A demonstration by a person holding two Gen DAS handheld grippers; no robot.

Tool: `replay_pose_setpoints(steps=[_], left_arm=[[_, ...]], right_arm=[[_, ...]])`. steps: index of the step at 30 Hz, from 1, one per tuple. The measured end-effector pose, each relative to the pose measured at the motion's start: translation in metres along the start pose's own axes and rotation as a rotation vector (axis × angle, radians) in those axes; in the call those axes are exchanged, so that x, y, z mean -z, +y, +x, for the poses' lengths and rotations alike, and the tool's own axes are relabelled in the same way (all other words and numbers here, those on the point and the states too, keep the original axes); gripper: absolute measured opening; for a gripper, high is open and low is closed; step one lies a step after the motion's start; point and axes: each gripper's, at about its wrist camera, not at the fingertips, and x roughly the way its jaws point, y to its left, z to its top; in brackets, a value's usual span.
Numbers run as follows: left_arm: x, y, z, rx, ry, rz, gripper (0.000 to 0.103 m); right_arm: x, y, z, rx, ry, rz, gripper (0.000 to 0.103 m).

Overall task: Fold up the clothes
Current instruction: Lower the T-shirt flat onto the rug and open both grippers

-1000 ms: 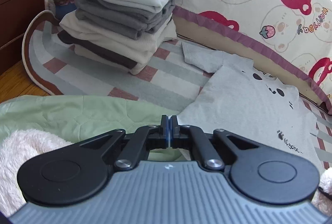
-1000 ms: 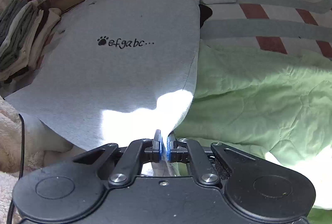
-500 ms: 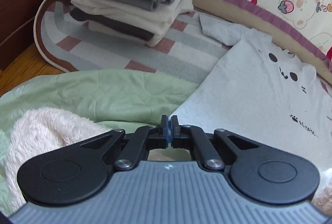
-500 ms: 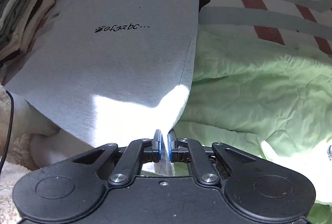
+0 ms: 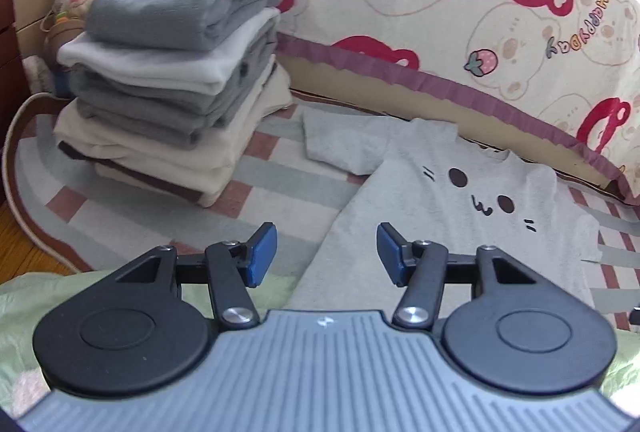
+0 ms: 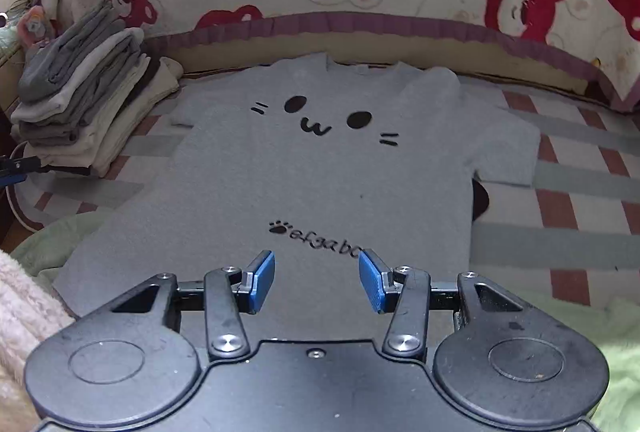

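Both jaws opening, nothing pinched: left gripper (image 5: 326, 254) and right gripper (image 6: 317, 280) above tee (image 6: 320, 172); stack (image 6: 80, 104) left of tee.

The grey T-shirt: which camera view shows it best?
The right wrist view: the grey T-shirt lies spread out, face print and both sleeves visible. The left wrist view shows it at an angle, its lower part hidden behind the gripper.

Free: I see open striped bed cover (image 6: 592, 176) right of the grey T-shirt (image 6: 320, 172) | Blocked left: tall stack of folded clothes (image 5: 172, 84) | Blocked behind: bear-print cushion (image 5: 440, 12) | Near: green quilt (image 6: 580, 320)
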Motion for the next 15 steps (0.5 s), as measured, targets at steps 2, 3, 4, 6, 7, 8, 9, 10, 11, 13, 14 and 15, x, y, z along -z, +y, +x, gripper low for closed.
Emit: replay_pose_setpoints(steps=[2, 3, 4, 6, 7, 8, 9, 10, 11, 13, 14, 15], left_arm=[[-0.006, -0.015, 0.014, 0.018, 0.015, 0.036, 0.054], [-0.008, -0.022, 0.02, 0.024, 0.022, 0.054, 0.055], [-0.01, -0.028, 0.027, 0.036, 0.031, 0.069, 0.055], [-0.013, -0.039, 0.041, 0.062, 0.051, 0.089, 0.056], [-0.014, -0.045, 0.049, 0.077, 0.063, 0.094, 0.056], [-0.015, -0.05, 0.058, 0.086, 0.077, 0.1, 0.056], [-0.016, -0.057, 0.066, 0.091, 0.09, 0.112, 0.056], [-0.016, -0.065, 0.075, 0.095, 0.102, 0.132, 0.056], [-0.018, -0.073, 0.084, 0.107, 0.112, 0.159, 0.056], [-0.025, -0.089, 0.102, 0.148, 0.114, 0.197, 0.056], [-0.03, -0.097, 0.111, 0.167, 0.111, 0.207, 0.057], [-0.039, -0.104, 0.121, 0.173, 0.103, 0.205, 0.059]], right_arm=[[-0.013, 0.012, 0.011, -0.006, -0.008, -0.025, 0.053], [-0.018, 0.016, 0.016, -0.003, -0.006, -0.035, 0.053], [-0.021, 0.02, 0.021, 0.006, 0.0, -0.049, 0.053], [-0.025, 0.022, 0.03, 0.019, 0.006, -0.078, 0.053], [-0.027, 0.023, 0.035, 0.025, 0.009, -0.092, 0.053], [-0.029, 0.023, 0.039, 0.031, 0.011, -0.103, 0.053], [-0.032, 0.022, 0.044, 0.031, 0.015, -0.107, 0.053], [-0.034, 0.021, 0.047, 0.025, 0.015, -0.106, 0.053], [-0.037, 0.018, 0.051, 0.018, 0.011, -0.099, 0.053], [-0.045, 0.01, 0.058, -0.001, 0.014, -0.064, 0.053], [-0.049, 0.005, 0.062, -0.016, 0.015, -0.042, 0.053], [-0.055, -0.001, 0.067, -0.025, 0.012, -0.017, 0.053]])
